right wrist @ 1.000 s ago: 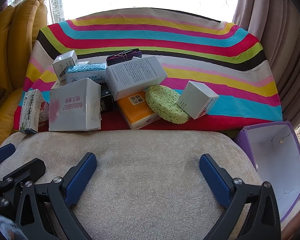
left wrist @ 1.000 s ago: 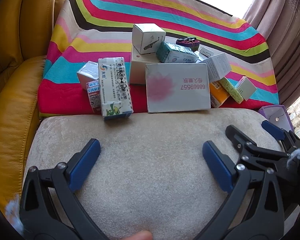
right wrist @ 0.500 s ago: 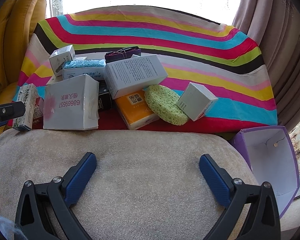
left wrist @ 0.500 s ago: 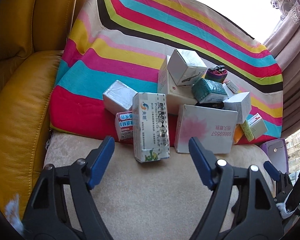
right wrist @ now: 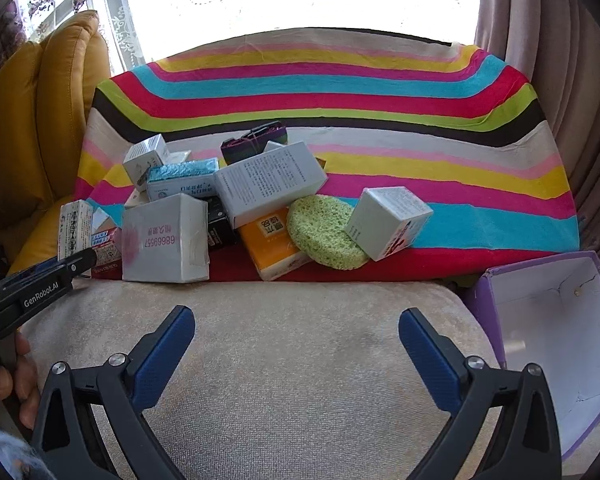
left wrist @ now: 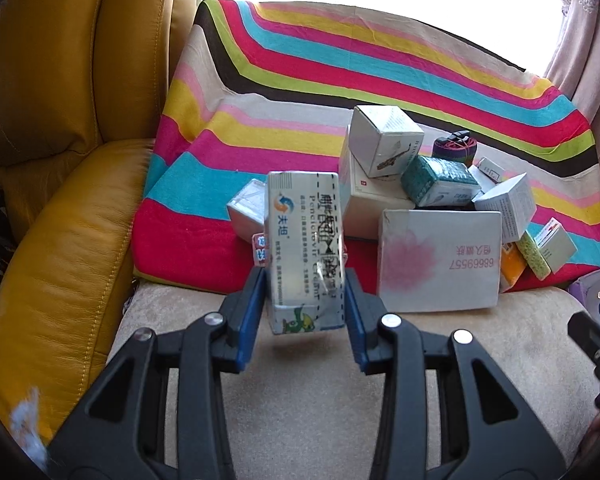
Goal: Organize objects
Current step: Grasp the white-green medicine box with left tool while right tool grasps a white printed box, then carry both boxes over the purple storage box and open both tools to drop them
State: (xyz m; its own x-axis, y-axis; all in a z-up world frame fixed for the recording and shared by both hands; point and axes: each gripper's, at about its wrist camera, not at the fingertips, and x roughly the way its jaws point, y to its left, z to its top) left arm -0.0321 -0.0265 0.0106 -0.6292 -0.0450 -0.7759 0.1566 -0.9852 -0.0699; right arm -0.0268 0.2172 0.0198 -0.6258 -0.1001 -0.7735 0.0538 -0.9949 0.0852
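Pick step: your left tool is closing on the silver cream box at the pile's left edge, pads at its sides. Right tool gapes wide, empty. Next: lift clear, carry to the purple bin.

I am seeing boxes piling at centre-left on the striped cloth; an open bin is sitting lower right.

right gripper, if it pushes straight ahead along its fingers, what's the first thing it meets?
Probably the beige seat cushion: the right gripper, jaws open and empty, points down at bare cushion. Farther along that line lie the orange box and green sponge; depth is unclear.
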